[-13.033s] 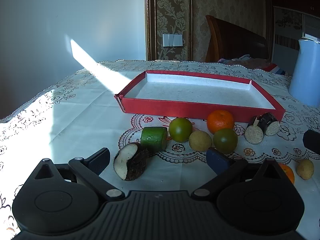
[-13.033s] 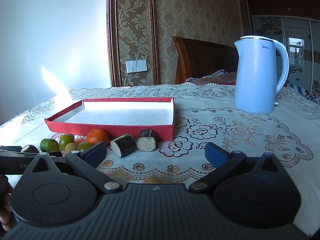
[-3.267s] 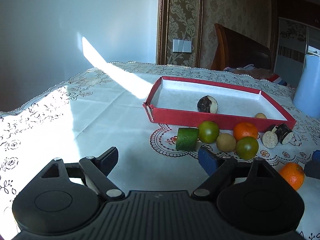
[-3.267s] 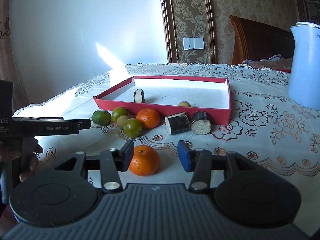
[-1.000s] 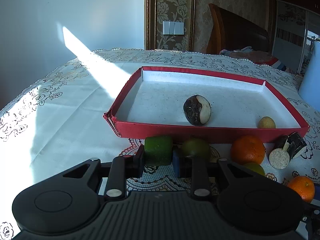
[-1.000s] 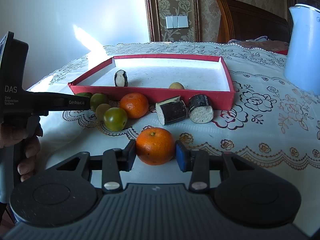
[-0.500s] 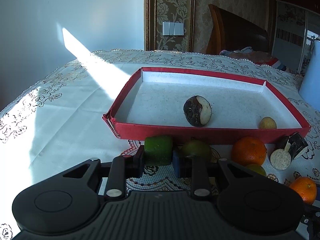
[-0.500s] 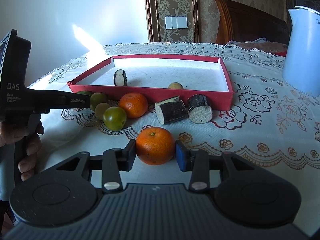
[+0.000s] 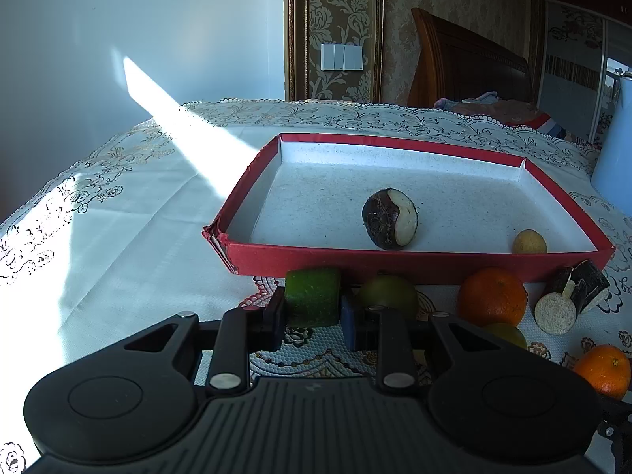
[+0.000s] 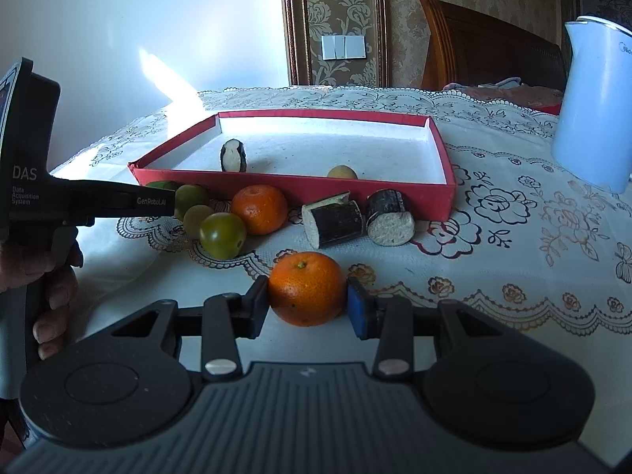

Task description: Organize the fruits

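A: We log both grips. Left gripper (image 9: 313, 312): fingers closed on the green chunk (image 9: 313, 302), flat sides against the pads. Right gripper (image 10: 308, 303): fingers closed on an orange (image 10: 306, 288), pads at its left and right sides.

B: Where do they sit against the tray (image 9: 414, 262)?

A: The chunk is just near of the tray's near wall, toward its left corner. The tray floor lies straight ahead and above the wall's edge, so we judge the left move turns on clearing that wall, then going far. The orange is well nearer on the desk (image 10: 513, 245); a second orange (image 10: 259, 209), olive-green fruits (image 10: 222, 235) and two dark cut pieces (image 10: 335, 219) lie between it and the tray. We judge the left gripper the nearer to the tray.

B: Tray contents?

A: A dark half-peeled fruit (image 9: 389, 219) near the middle, and a small yellow fruit (image 9: 529, 242) by the near wall at the right.

B: What can't we settle?

A: Whether either fruit is off the cloth: the undersides are hidden by the gripper bodies. In the left view a green round fruit (image 9: 389, 293) sits partly behind the right finger; we cannot tell if it touches it. The left-view edge cuts off the kettle (image 10: 596, 106). The chunk's length runs away from the camera, so we cannot judge it.
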`<state>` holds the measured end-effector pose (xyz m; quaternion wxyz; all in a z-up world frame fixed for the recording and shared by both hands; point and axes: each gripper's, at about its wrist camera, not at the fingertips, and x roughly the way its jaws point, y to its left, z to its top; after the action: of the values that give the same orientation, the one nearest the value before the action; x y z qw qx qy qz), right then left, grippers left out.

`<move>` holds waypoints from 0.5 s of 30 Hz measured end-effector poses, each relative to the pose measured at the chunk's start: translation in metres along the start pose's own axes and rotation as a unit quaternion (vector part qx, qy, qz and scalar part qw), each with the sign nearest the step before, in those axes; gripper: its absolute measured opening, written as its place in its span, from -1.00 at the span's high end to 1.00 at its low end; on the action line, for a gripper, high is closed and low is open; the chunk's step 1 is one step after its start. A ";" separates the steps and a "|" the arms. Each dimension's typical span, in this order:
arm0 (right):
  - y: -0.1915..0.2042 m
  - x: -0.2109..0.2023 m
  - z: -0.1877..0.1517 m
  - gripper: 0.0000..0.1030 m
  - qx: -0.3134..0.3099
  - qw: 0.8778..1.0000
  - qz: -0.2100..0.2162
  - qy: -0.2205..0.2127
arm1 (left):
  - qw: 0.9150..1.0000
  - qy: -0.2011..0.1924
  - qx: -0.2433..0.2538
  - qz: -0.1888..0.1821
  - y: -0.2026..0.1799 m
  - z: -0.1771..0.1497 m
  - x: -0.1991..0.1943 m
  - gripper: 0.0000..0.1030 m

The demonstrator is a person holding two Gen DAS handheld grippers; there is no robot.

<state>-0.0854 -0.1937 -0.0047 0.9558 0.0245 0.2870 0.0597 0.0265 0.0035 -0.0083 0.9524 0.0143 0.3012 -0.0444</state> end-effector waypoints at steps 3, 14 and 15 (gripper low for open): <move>0.000 -0.001 0.000 0.26 -0.002 1.000 0.003 -0.003 | 1.000 0.000 0.003 0.002 0.000 0.000 -0.001 0.48; -0.003 -0.006 0.001 0.26 0.005 1.000 0.016 -0.015 | 1.000 -0.001 0.005 0.004 -0.001 0.000 -0.001 0.48; -0.003 -0.006 0.001 0.26 0.005 1.000 0.017 -0.015 | 1.000 -0.001 0.006 0.005 0.000 0.000 -0.001 0.48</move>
<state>-0.0900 -0.1971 -0.0009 0.9588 0.0349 0.2720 0.0743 0.0254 0.0032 -0.0072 0.9527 0.0211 0.3002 -0.0418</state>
